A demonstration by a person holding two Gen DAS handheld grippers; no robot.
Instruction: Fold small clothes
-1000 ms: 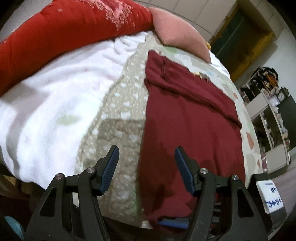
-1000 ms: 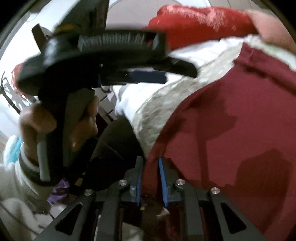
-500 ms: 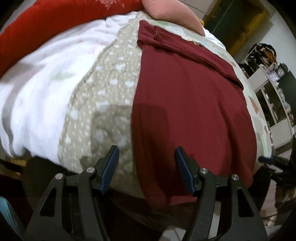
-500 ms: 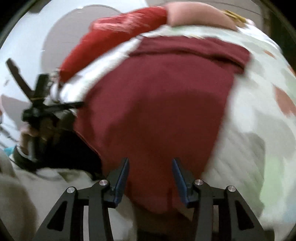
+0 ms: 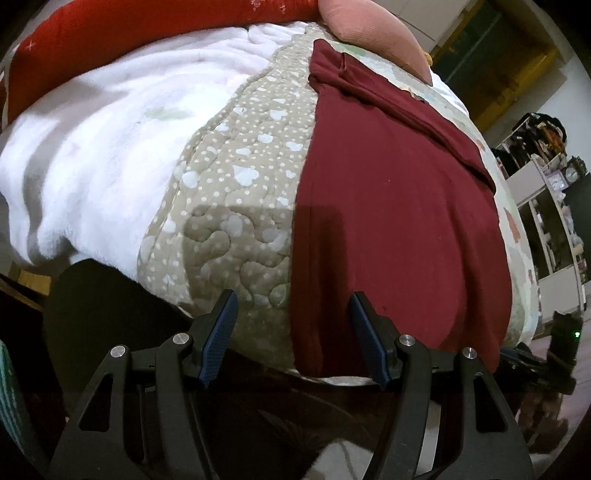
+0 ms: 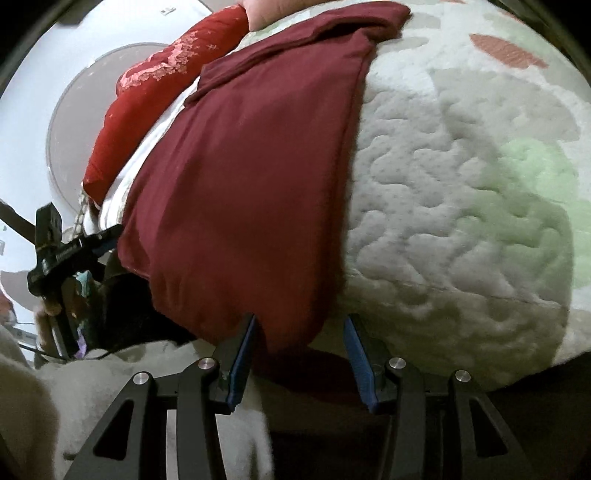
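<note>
A dark red garment (image 5: pixel 391 206) lies spread flat on the quilted bed cover (image 5: pixel 236 184), its near hem hanging over the bed's front edge. My left gripper (image 5: pixel 291 332) is open and empty, at the garment's near left corner. In the right wrist view the same garment (image 6: pixel 251 177) lies left of centre. My right gripper (image 6: pixel 299 350) is open and empty, at the garment's near right corner. The left gripper (image 6: pixel 74 251) also shows at the far left of that view.
A white fleece blanket (image 5: pixel 103 147) lies left of the quilt. A red pillow (image 5: pixel 129 33) and a pink cushion (image 5: pixel 373 29) sit at the far end of the bed. Shelves (image 5: pixel 546 221) stand at the right. White fabric (image 6: pixel 110 387) lies below the bed edge.
My right gripper has let go of the garment's hem, opened and moved right to the other near corner. My left gripper stayed open and drew back a little.
</note>
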